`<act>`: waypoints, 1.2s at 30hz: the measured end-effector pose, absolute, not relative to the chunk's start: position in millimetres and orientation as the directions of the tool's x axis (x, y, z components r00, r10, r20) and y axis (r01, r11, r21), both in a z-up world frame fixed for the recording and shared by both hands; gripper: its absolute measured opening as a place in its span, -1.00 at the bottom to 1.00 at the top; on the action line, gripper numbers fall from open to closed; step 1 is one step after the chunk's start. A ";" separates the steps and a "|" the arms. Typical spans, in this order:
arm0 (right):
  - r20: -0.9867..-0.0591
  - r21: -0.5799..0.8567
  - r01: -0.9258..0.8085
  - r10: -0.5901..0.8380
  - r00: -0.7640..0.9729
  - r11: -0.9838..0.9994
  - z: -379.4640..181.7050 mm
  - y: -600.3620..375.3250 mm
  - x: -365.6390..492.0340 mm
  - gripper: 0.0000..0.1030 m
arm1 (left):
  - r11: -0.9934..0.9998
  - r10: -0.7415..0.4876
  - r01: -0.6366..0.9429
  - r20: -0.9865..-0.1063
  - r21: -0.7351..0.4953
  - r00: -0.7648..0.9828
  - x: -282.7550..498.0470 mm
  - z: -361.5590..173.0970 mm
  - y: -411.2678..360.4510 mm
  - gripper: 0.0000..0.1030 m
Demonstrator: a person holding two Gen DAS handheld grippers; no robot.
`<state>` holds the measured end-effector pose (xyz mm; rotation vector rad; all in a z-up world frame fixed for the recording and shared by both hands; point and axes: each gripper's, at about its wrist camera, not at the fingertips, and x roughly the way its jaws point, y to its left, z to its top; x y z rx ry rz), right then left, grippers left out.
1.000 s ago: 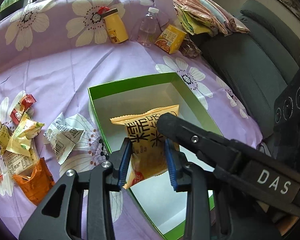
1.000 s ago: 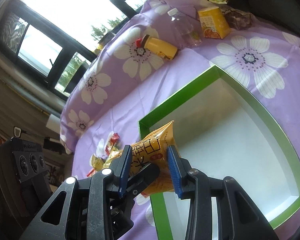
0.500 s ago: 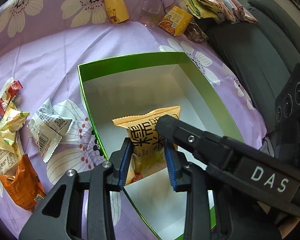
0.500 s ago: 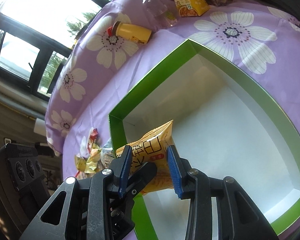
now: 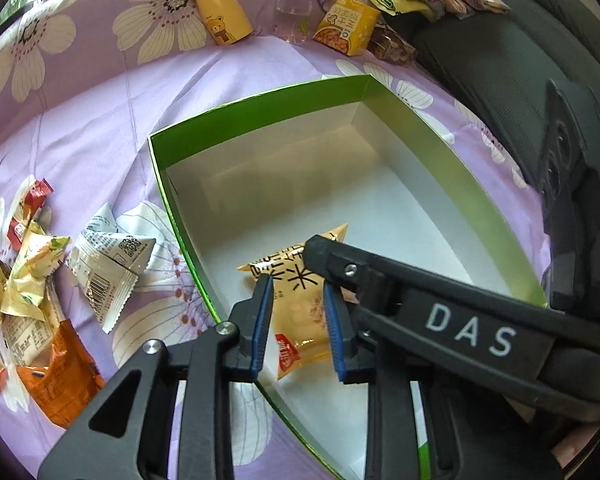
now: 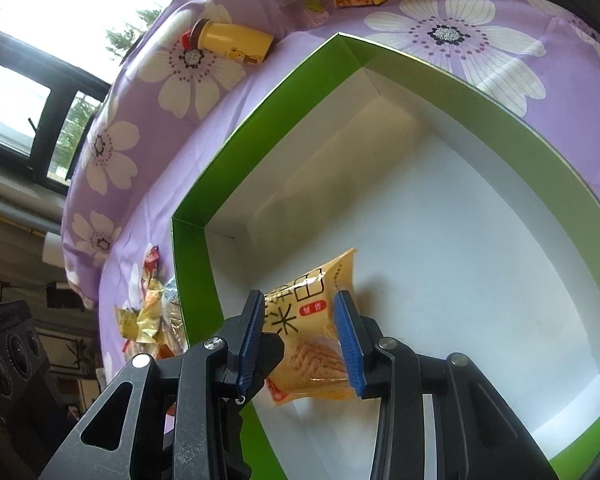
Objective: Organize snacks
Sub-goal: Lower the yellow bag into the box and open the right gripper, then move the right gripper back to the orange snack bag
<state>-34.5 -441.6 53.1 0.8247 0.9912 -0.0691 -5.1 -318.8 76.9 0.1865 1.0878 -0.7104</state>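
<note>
Snack packet (image 6: 312, 336), yellow with dark print, sits pinched between the blue pads of the right hand-held gripper (image 6: 302, 326), low inside the green box (image 6: 196, 256) over its white floor. The left hand-held gripper (image 5: 298, 316) is closing on the same packet's near end. Loose snack packets (image 5: 28, 280) lie at the left frame edge on the purple flowered cloth (image 5: 100, 100).

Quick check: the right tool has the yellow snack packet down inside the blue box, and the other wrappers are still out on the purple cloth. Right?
One thing is off: the box is green outside with a white inside, not blue, as the right wrist view shows. The rest holds: the right tool grips the yellow snack packet inside it, and the other wrappers lie on the purple cloth.
</note>
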 end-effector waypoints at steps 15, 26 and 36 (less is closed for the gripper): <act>-0.822 0.501 0.439 0.251 0.511 0.746 45.5 -431.5 -31.5 -0.23 | 0.779 -0.422 0.608 -0.846 -0.155 0.325 -7.1 74.2 -298.8 -0.55; -0.733 0.474 0.305 0.178 0.656 0.826 106.6 -390.4 -40.1 -0.19 | 0.822 -0.534 0.470 -0.721 -0.321 0.441 -11.9 135.5 -199.8 -0.30; -0.629 0.479 0.121 0.244 0.738 0.869 137.8 -314.5 -37.9 0.37 | 0.900 -0.430 0.239 -0.661 -0.363 0.614 -1.5 138.1 -65.0 0.66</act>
